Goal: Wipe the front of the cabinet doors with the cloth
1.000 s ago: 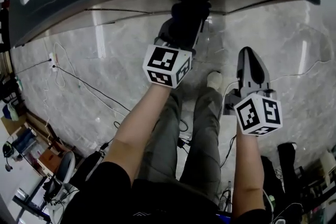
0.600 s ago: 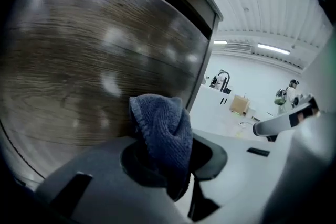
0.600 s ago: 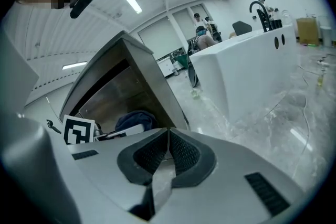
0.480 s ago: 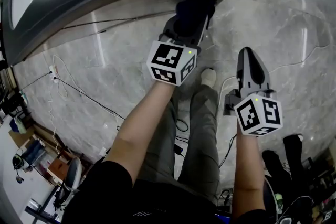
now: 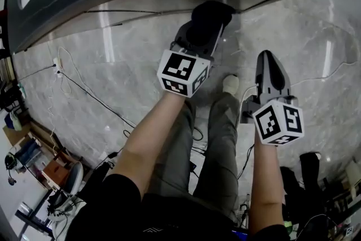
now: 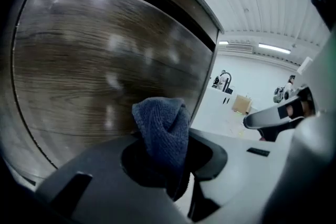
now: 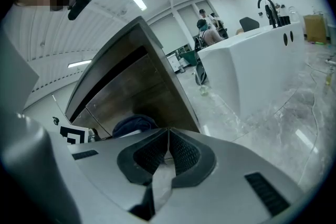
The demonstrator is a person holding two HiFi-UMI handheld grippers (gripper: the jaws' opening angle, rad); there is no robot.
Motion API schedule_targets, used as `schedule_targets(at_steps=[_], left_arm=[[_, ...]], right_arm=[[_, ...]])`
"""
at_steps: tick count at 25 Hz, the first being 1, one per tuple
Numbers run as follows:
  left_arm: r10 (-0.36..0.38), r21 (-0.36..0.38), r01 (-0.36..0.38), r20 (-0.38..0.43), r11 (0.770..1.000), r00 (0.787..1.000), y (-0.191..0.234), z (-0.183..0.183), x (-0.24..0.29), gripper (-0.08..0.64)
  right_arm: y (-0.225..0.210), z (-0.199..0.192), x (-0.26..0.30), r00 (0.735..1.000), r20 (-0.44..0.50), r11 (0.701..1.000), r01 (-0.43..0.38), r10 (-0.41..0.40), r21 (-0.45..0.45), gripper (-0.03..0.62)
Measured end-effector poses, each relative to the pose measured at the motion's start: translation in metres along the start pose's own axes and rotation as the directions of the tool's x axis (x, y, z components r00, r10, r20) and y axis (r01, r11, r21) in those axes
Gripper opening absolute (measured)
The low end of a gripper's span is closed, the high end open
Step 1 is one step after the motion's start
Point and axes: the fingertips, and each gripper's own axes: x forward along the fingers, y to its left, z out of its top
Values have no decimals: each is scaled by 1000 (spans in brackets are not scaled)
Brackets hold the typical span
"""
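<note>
Cloth, one, pinched in left hand-held gripper, right hand-held gripper empty

R gripper jaws closed, empty; cloth by cabinet door.

Surfaces: wood grain, coarse cloth, polished stone, matt plastic.

Cabinet door: dark wood grain, smooth, soft sheen with pale light blotches. Cloth: blue-grey, coarse looped weave, matt. Floor: grey, veined like marble, glossy, streaked with lamp reflections. Left gripper and right gripper: grey matt plastic shells; the right one's pads dark, finely ribbed. Trousers: dull olive cloth.
</note>
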Motion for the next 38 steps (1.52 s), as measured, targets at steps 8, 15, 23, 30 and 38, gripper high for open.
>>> schedule_targets(at_steps=[8,15,23,30,38], left_arm=[[117,-43,-117,-15,992,993,72,-28,-49,69],[192,-74,-193,-24,978,981,127,-45,-83,69],[231,-79,-234,-44,969,972,167,-59,-90,69],[225,-55,-229,-71,972,972,172,-59,-67,69],[129,-18,-131,-83,991,988,122,-56,-34,69]], right_arm=[[49,-29,30,996,-63,997,-60,57,-43,37],[91,-50,57,989,-113,992,-105,96,-69,37],[114,-65,79,984,-133,989,-126,115,-78,37],[112,-61,84,984,-136,988,-128,115,-88,37],[76,-44,71,992,-100,995,-82,76,-58,37]])
